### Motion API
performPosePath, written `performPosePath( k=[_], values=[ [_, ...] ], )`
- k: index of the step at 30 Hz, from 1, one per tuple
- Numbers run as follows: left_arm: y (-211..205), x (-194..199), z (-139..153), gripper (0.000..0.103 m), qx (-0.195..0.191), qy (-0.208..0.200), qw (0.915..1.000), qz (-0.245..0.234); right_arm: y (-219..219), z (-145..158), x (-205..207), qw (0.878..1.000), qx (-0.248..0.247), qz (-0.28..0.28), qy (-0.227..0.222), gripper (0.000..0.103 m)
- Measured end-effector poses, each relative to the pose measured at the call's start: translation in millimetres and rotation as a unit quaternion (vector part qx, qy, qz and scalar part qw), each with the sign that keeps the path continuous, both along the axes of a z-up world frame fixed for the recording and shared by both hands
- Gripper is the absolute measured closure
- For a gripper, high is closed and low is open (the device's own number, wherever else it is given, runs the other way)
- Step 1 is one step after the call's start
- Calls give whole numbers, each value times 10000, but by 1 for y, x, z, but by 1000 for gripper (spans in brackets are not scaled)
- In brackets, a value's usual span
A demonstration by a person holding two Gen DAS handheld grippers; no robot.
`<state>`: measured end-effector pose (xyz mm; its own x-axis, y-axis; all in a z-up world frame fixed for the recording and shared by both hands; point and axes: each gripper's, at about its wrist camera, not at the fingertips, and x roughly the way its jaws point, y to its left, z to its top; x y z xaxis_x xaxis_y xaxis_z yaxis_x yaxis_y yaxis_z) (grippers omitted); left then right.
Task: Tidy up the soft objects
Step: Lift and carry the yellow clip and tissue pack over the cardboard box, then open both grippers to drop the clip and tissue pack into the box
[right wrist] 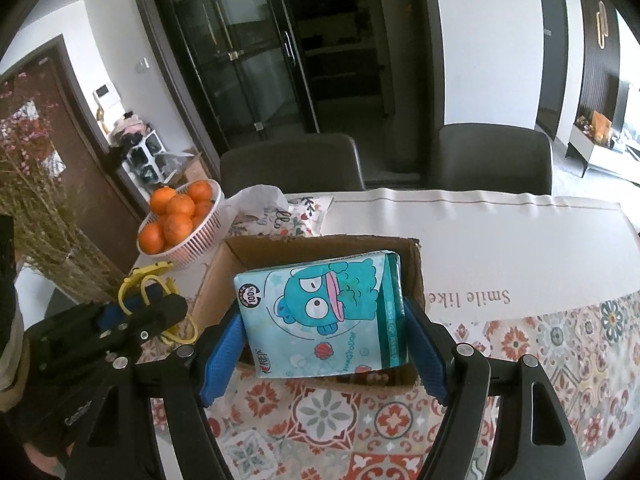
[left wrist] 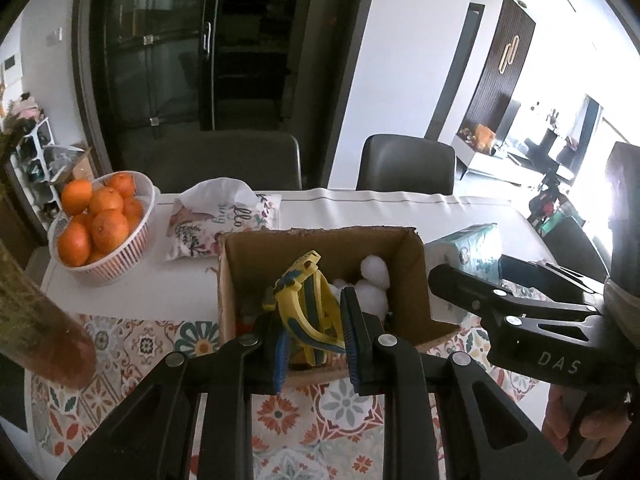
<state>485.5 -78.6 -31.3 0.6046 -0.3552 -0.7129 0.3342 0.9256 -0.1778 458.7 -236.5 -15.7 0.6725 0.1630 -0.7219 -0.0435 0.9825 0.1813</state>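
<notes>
An open cardboard box (left wrist: 404, 276) stands on the patterned tablecloth; it also shows in the right wrist view (right wrist: 320, 246). My left gripper (left wrist: 316, 328) is shut on a yellow and blue soft toy (left wrist: 302, 300) and holds it over the box's near edge. White cotton balls (left wrist: 374, 280) lie inside the box. My right gripper (right wrist: 324, 344) is shut on a teal tissue pack (right wrist: 324, 312) with a cartoon fish and holds it above the box. The tissue pack (left wrist: 472, 250) and right gripper show to the right of the box in the left wrist view.
A white basket of oranges (left wrist: 98, 224) stands at the table's far left, beside a floral tissue pouch (left wrist: 220, 220). Dried flowers (right wrist: 36, 216) stand at the left. Two dark chairs (right wrist: 492, 160) sit behind the table.
</notes>
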Motion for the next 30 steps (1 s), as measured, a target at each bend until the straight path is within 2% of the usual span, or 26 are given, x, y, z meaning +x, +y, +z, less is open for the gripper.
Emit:
performPosePath(
  k=[6, 15, 30],
  values=[
    [-2, 26, -14, 79, 65, 171, 9998, -103, 0, -12, 28, 9996, -5, 62, 261, 27],
    [-7, 47, -45, 79, 477, 395, 9978, -228, 3, -46, 62, 9966, -193, 126, 796, 27],
    [-14, 52, -78, 78, 858, 737, 9927, -412, 10, -85, 78, 9882, -497, 291, 1423, 27]
  ],
)
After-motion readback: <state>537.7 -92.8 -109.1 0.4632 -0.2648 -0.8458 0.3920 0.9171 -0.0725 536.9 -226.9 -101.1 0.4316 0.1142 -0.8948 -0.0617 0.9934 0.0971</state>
